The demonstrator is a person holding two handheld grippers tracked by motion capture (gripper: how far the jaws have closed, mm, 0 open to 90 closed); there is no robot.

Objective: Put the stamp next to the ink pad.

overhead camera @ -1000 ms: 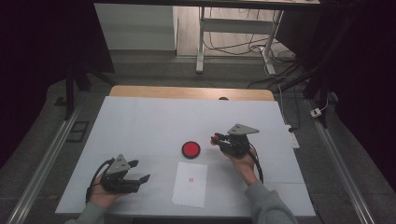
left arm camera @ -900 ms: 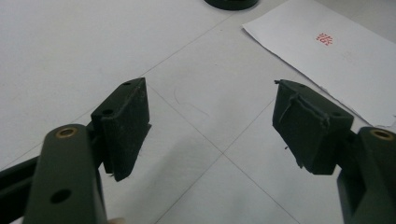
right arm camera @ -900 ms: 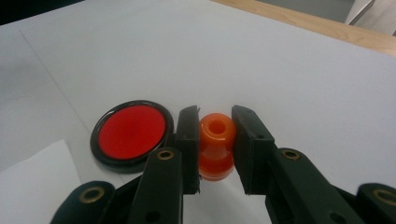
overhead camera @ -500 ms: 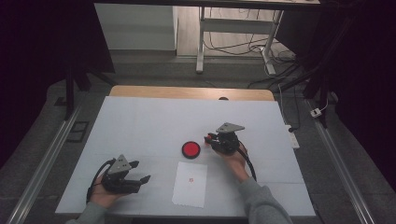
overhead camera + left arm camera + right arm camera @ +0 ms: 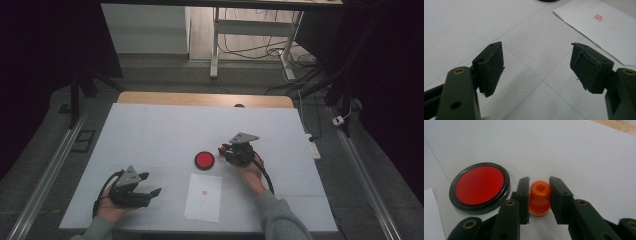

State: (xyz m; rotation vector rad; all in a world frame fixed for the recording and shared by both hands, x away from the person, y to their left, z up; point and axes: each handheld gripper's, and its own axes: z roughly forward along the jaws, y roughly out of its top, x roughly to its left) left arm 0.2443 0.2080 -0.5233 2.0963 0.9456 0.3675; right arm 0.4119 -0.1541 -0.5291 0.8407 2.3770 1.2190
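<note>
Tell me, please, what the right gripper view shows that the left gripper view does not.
The right gripper view has an orange stamp standing between the right tongs, whose jaws have just been opening, beside the red face of the ink pad. The left gripper view has the open, empty left tongs and a red stamped mark on the paper. Both take in the white table, the pad's black rim and an edge of that paper.
</note>
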